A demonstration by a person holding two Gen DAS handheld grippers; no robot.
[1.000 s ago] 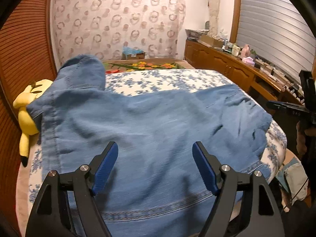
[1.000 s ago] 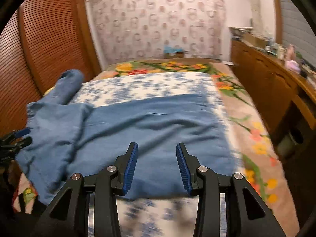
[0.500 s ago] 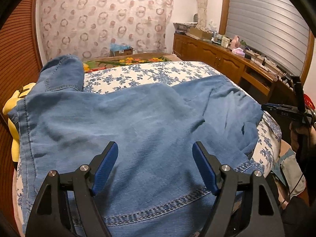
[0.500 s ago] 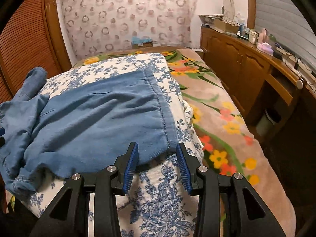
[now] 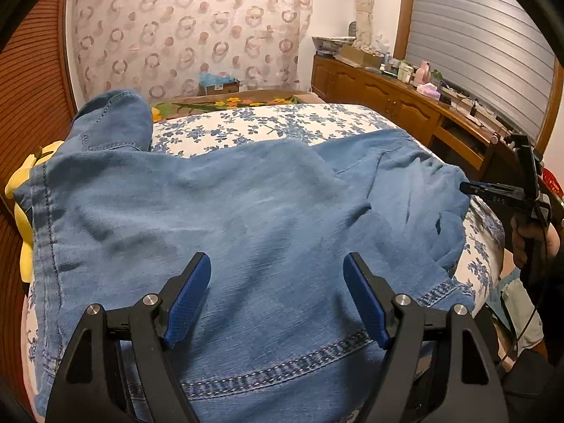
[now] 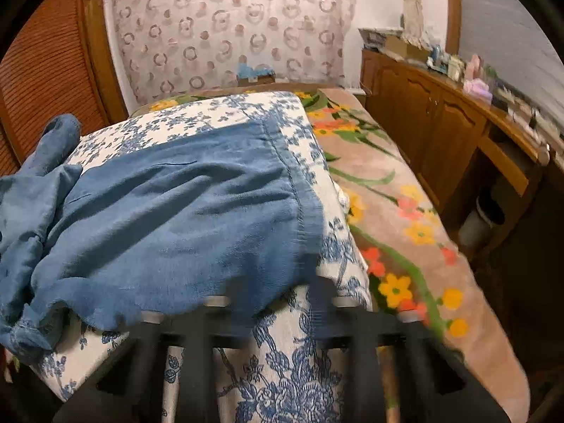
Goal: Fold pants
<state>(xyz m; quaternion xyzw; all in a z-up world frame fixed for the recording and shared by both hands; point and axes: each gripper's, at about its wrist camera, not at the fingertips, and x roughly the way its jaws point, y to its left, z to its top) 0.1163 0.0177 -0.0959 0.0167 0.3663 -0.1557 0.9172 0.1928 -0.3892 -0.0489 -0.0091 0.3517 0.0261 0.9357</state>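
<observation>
Left claw (image 5: 276, 296): ours, jaws wide over the pants (image 5: 246, 218), poised for the waistband. Right claw (image 6: 282, 292): motion-blurred at the hem; grip undeterminable.

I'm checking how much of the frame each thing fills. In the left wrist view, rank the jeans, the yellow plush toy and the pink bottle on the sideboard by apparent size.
1. jeans, filling most of the frame.
2. yellow plush toy, partly hidden behind the denim.
3. pink bottle, tiny, though its distance from the camera exaggerates this.
</observation>
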